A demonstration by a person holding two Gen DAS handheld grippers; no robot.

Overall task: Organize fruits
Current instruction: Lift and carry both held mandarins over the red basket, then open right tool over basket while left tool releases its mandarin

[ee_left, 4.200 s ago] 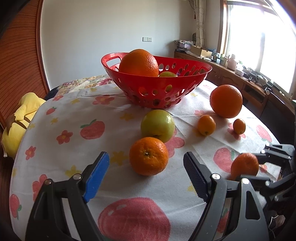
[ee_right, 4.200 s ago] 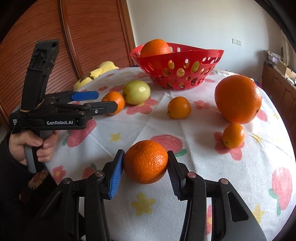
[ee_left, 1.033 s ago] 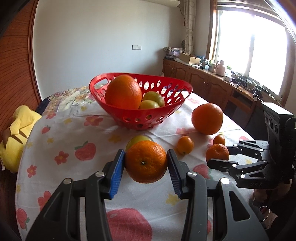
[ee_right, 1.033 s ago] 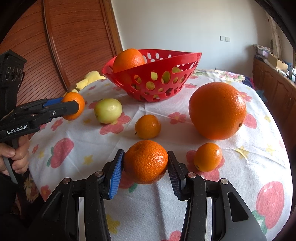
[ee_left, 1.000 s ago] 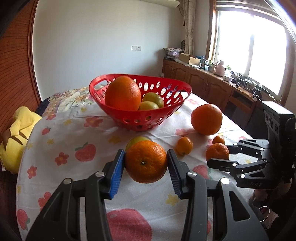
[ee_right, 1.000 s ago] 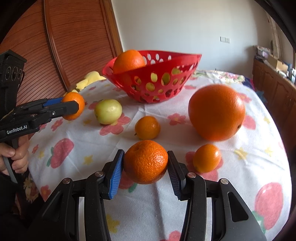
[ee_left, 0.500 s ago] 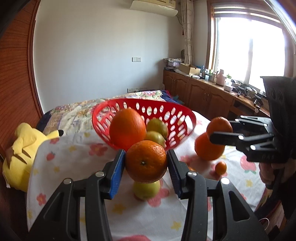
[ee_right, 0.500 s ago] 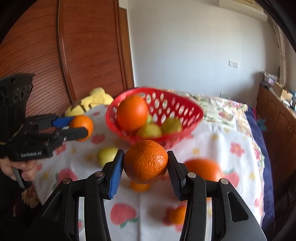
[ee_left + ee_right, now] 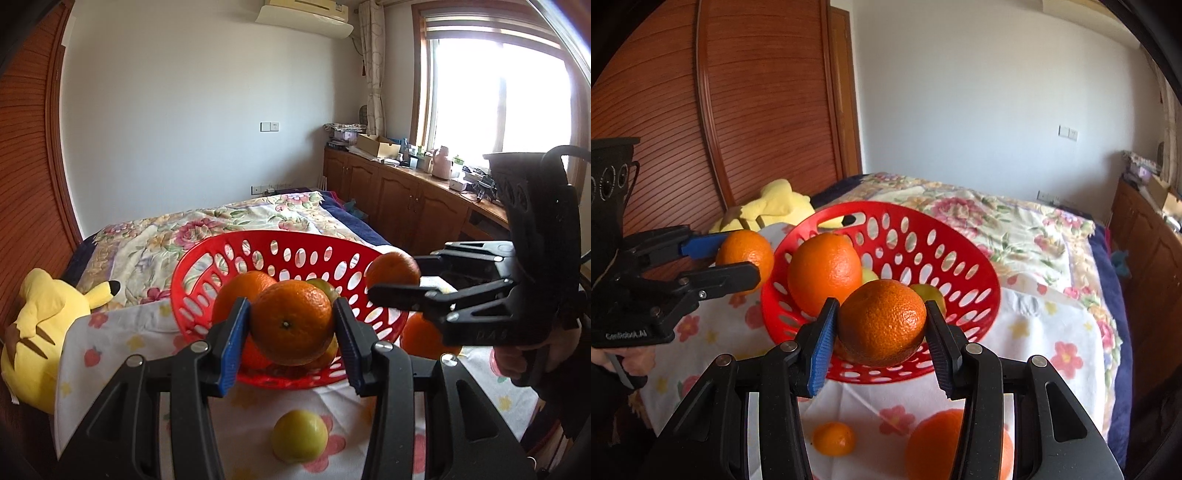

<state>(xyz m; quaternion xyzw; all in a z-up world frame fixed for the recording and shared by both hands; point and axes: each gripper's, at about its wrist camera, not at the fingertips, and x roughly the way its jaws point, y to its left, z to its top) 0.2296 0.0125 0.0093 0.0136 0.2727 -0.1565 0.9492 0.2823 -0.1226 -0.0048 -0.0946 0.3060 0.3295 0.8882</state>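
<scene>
The left gripper point(image 9: 291, 330) is clamping a mandarin point(image 9: 292, 322) between both fingers, holding it in the air just in front of the red basket point(image 9: 221, 258). The right gripper point(image 9: 881, 328) is gripping a second mandarin point(image 9: 881, 322) in the same way, at the basket's near rim. The basket is sitting on the floral tablecloth point(image 9: 1052, 332) and is containing a large orange point(image 9: 824, 272) and green fruit. A green apple point(image 9: 300, 436) is lying on the cloth below the left gripper. A small mandarin point(image 9: 834, 438) and another large orange point(image 9: 932, 446) are lying below the right gripper.
</scene>
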